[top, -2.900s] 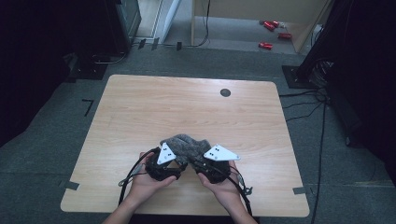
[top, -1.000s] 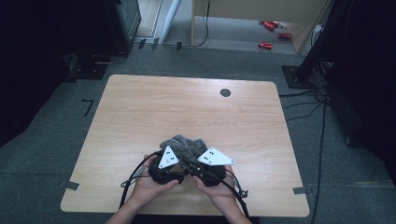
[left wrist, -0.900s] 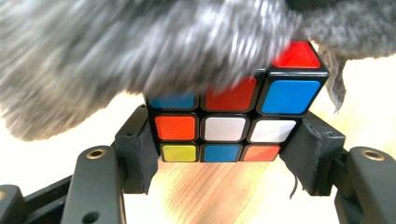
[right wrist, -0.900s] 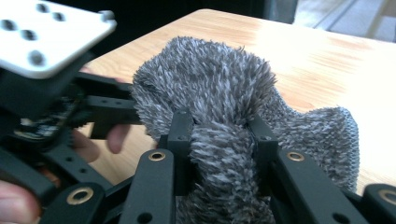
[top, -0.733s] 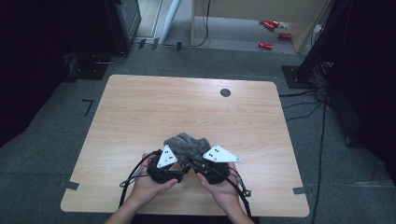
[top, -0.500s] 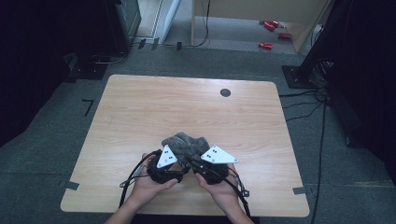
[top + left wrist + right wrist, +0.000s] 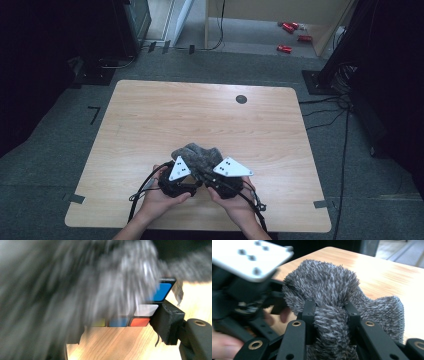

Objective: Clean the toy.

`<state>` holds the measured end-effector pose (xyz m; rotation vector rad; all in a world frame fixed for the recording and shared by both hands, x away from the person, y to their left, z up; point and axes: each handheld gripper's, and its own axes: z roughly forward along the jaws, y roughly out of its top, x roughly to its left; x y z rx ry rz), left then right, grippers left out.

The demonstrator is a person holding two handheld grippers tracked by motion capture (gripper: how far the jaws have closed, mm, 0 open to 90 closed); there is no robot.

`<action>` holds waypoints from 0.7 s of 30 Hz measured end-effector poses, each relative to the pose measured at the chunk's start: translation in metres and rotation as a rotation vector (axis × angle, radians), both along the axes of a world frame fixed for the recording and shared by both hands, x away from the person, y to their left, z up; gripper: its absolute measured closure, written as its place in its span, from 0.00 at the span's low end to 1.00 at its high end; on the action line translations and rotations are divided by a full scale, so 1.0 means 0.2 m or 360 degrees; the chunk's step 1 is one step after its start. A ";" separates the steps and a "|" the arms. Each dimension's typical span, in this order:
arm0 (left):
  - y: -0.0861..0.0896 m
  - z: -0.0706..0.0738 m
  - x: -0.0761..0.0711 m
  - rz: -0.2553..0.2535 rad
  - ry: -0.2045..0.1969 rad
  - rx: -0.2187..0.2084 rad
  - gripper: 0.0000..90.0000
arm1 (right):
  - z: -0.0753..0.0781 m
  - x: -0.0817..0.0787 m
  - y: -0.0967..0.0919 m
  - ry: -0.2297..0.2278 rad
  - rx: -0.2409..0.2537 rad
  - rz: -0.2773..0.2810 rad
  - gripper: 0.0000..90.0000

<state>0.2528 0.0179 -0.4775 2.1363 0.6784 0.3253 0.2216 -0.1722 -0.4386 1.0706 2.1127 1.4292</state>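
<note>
A grey fuzzy cloth lies bunched on the wooden table near its front edge, draped over a colour-tiled puzzle cube. In the left gripper view the cloth hides most of the cube and one jaw. The other jaw presses the cube's side, so my left gripper is shut on the cube. My right gripper is shut on a fold of the cloth, pinched between both jaws. In the high view the left gripper and right gripper sit side by side, both at the cloth.
A small black round hole marks the table's far side. Cables trail from both grippers over the front edge. Red objects lie on the floor beyond the table. The left gripper's grey plate sits close beside the right gripper.
My right gripper has shifted slightly to the right with the cloth still in it. The left gripper has stayed where it was.
</note>
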 end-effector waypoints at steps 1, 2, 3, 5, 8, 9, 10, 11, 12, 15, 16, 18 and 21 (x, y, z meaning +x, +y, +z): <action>0.01 0.00 0.00 0.0007 -0.0002 0.0001 0.39 | 0.00 0.01 -0.02 0.0003 0.0005 -0.0029 0.78; 0.01 0.00 0.01 0.0013 -0.0001 0.0000 0.39 | 0.00 0.02 -0.04 0.0028 0.0018 -0.0054 0.78; 0.01 0.00 0.01 0.0013 -0.0001 0.0000 0.39 | 0.00 0.02 -0.04 0.0028 0.0018 -0.0054 0.78; 0.02 0.00 0.02 0.0019 0.0018 -0.0010 0.39 | 0.01 0.03 -0.06 0.0099 0.0061 -0.0064 0.79; 0.00 0.00 0.01 -0.0002 0.0022 -0.0003 0.39 | 0.02 0.00 -0.01 0.0089 0.0029 0.0001 0.79; 0.00 0.00 0.01 -0.0002 0.0022 -0.0003 0.39 | 0.02 -0.01 0.01 0.0071 0.0016 0.0027 0.78; -0.02 -0.01 -0.01 -0.0019 0.0021 0.0003 0.39 | 0.02 -0.02 0.03 0.0051 -0.0010 0.0043 0.78; -0.03 -0.01 -0.01 -0.0024 0.0017 0.0007 0.39 | 0.02 -0.02 0.03 0.0036 -0.0033 0.0045 0.78; -0.03 -0.01 -0.01 -0.0024 0.0017 0.0007 0.39 | 0.02 -0.02 0.03 0.0041 -0.0031 0.0038 0.78; -0.02 -0.01 -0.01 -0.0034 0.0014 -0.0006 0.39 | 0.01 0.00 0.00 0.0061 0.0005 -0.0010 0.78; -0.02 0.00 -0.01 -0.0031 0.0017 -0.0009 0.39 | 0.01 0.01 -0.02 0.0058 0.0003 -0.0034 0.78; 0.00 0.00 0.00 -0.0019 0.0014 -0.0016 0.39 | 0.01 0.03 -0.05 0.0072 0.0017 -0.0070 0.78; 0.03 0.01 0.02 0.0006 0.0019 -0.0030 0.39 | 0.02 0.02 -0.05 0.0079 0.0028 -0.0067 0.78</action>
